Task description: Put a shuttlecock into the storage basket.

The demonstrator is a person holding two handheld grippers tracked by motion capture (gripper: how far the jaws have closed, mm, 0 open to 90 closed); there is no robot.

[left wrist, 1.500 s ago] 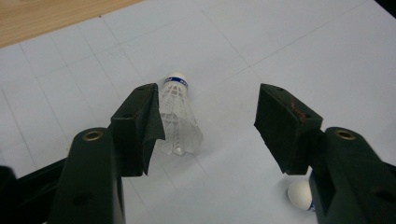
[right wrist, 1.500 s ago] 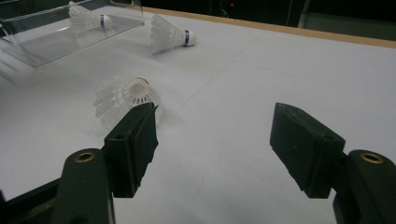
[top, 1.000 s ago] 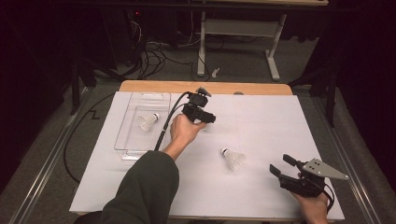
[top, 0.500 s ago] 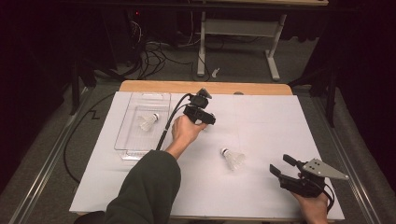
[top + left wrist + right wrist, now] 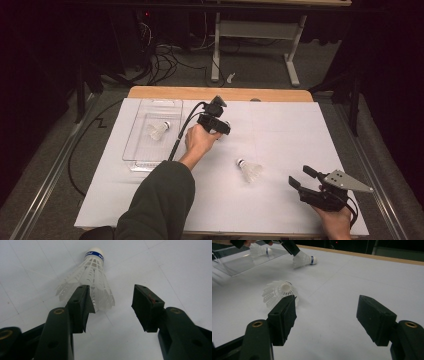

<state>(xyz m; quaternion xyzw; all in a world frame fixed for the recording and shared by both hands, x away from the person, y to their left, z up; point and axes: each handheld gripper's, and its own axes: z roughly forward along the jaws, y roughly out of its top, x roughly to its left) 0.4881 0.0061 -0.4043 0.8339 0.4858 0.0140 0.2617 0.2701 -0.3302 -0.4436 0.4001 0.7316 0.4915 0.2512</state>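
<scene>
Though it lies within reach on the white table sheet [image 5: 280,130], the white plastic shuttlecock with a blue-banded cork [image 5: 90,277] is not yet gripped: the left gripper [image 5: 112,307] has been closing, its jaws apart, straddling the skirt's edge. Light and springy, it likely crushes easily; take the skirt gently near the cork. 1 shuttlecock [image 5: 159,130] lies in the clear plastic tray [image 5: 142,160], another [image 5: 250,170] near the open, empty right gripper [image 5: 300,177].

table [image 5: 280,210] | white sheet [image 5: 295,135] | clear tray [image 5: 134,150] | two shuttlecocks [image 5: 249,170]
</scene>
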